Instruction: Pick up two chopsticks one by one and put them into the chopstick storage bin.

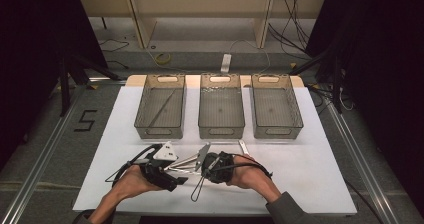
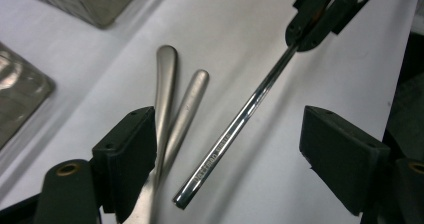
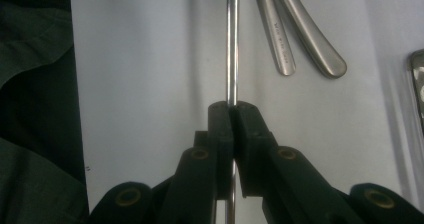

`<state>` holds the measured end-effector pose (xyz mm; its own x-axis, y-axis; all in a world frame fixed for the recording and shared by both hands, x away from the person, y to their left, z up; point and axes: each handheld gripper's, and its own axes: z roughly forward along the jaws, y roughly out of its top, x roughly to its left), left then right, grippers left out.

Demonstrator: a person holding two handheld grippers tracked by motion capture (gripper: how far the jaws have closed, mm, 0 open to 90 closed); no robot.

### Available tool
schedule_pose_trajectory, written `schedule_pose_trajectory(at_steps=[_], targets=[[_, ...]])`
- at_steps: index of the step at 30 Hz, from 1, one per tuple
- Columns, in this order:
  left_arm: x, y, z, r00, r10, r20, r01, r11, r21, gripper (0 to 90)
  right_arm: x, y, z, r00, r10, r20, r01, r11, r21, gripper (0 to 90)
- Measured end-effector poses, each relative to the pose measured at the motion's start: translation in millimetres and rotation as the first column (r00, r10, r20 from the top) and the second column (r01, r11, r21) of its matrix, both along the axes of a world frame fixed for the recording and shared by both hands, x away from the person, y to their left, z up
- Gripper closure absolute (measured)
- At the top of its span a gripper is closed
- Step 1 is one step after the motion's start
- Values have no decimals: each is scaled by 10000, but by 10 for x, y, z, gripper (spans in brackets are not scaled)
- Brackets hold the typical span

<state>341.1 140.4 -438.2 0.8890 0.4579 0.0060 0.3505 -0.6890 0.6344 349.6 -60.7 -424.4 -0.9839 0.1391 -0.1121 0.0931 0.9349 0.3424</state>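
A thin shiny metal straw with an engraved shaft is held just above the white board. My right gripper is shut on the straw, which runs on past its jaws. My left gripper is open, with the straw's free end between its wide-apart jaws and touching neither pad. The right gripper shows at the straw's far end. In the high view the left gripper and the right gripper face each other near the board's front edge. Two steel cutlery handles lie side by side beside the straw.
Three mesh baskets stand in a row at the back of the white board: left, middle, right. The left one holds a thin rod. A steel utensil lies in front of the middle basket.
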Motion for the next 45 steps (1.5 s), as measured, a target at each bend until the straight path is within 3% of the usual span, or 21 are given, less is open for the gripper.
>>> schedule_pose_trajectory(at_steps=[10, 20, 28, 35, 42, 44, 45], targets=[[-55, -41, -23, 9980, -619, 148, 612, 9973, 409, 348, -53, 29, 8, 9983, 543, 200, -540, 9985, -125, 868], [-106, -83, -38, 9898, -1404, 225, 1381, 9869, 833, 514, -97, 40, 21, 9963, 856, 92, -853, 9960, -249, 869], [-127, -97, -42, 9834, -1790, 308, 1754, 9800, 945, 641, -97, 41, 30, 9938, 1083, 240, -1078, 9940, -200, 868], [-125, -105, -50, 9788, -2043, 153, 2018, 9744, 989, 736, -112, 43, 23, 9919, 1265, 119, -1261, 9916, -293, 868], [-129, -92, -56, 9683, -2497, 113, 2474, 9640, 978, 788, -121, 39, 16, 9878, 1544, 192, -1538, 9877, -290, 862], [-138, -93, -53, 9610, -2765, 78, 2746, 9570, 941, 812, -115, 34, 12, 9889, 1462, 246, -1457, 9891, -209, 836], [-146, -96, -49, 9612, -2757, 109, 2737, 9578, 880, 828, -101, 28, 18, 9892, 1413, 379, -1407, 9899, -193, 815]])
